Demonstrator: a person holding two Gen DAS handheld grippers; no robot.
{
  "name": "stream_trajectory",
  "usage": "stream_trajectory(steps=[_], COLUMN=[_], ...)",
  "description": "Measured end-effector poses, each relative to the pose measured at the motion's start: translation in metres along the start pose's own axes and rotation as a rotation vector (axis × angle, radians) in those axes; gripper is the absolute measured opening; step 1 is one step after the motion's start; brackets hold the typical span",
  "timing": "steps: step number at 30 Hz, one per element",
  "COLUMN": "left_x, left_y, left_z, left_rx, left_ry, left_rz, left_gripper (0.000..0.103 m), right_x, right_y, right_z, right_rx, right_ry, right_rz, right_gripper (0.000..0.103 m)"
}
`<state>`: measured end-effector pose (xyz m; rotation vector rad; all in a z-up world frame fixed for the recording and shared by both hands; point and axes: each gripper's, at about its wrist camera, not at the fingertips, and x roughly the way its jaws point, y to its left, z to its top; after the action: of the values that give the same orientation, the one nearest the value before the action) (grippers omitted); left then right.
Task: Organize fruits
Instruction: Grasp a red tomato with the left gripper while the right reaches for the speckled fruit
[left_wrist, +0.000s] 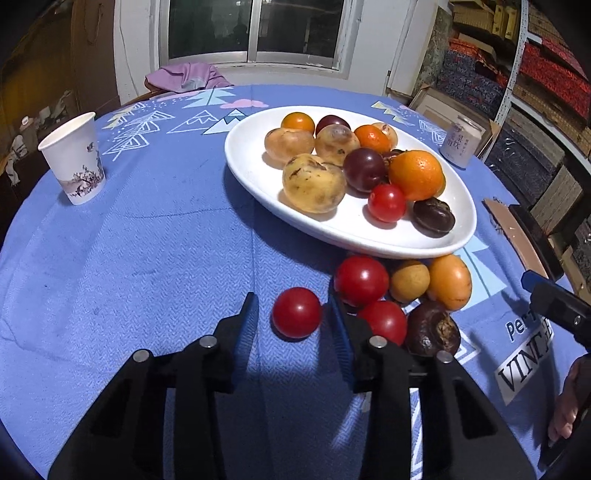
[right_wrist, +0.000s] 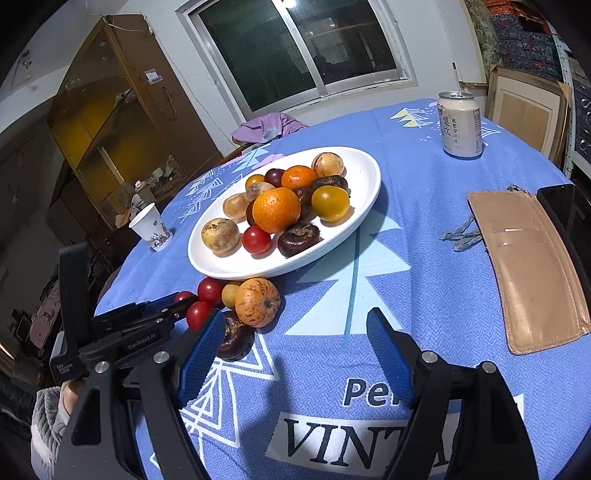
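- Closing in, the left gripper (left_wrist: 291, 314) has the red tomato (left_wrist: 296, 312) between its narrowed fingers, pads apparently not yet pressing.
- Light, smooth, easily bruised: pinch its widest middle gently.
- Right gripper (right_wrist: 295, 339) gapes wide, empty.

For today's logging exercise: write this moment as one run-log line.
left gripper: open around red tomato | right gripper: open, empty | white plate: holds fruit

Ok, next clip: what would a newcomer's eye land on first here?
The white plate heaped with fruit at the table's middle, its big orange brightest of all. Next, the loose fruit on the blue cloth by the plate's near rim, where the left tool brackets one red tomato, a gap showing on one side. The right tool hangs open over bare cloth.
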<state>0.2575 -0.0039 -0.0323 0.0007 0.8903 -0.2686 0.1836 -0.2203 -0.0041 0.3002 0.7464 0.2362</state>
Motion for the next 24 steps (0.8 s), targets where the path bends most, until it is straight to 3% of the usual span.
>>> stream_trajectory(steps=[2,3,9,16,24], left_x=[0.0,0.001,-0.001,-0.023,-0.031], left_y=[0.0,-0.001,-0.002,0.015,0.029], left_z=[0.0,0.0,-0.002,-0.007,-0.007], left_rx=[0.002,0.007,0.015,-0.015,-0.071], left_ry=[-0.001,0.003,-0.001,-0.055,-0.073], left_rz=[-0.009,-0.019,-0.02,0.085,0.08], left_gripper=[0.034,0.024,0.024,0.024,0.024], right_x=[0.0,0.0,0.001,0.006,0.027], right_y=[0.001,0.0,0.0,0.006,0.033], right_z=[0.0,0.0,0.0,-0.003,0.002], right_rx=[-0.004,-0.004,-0.003,-0.048,-0.165], right_ry=[0.001,0.002,0.005,0.022,0.053], right_rz=[0.0,-0.001,-0.003,-0.013,-0.059], right_gripper=[0.08,0.08,0.08,0.08,0.077])
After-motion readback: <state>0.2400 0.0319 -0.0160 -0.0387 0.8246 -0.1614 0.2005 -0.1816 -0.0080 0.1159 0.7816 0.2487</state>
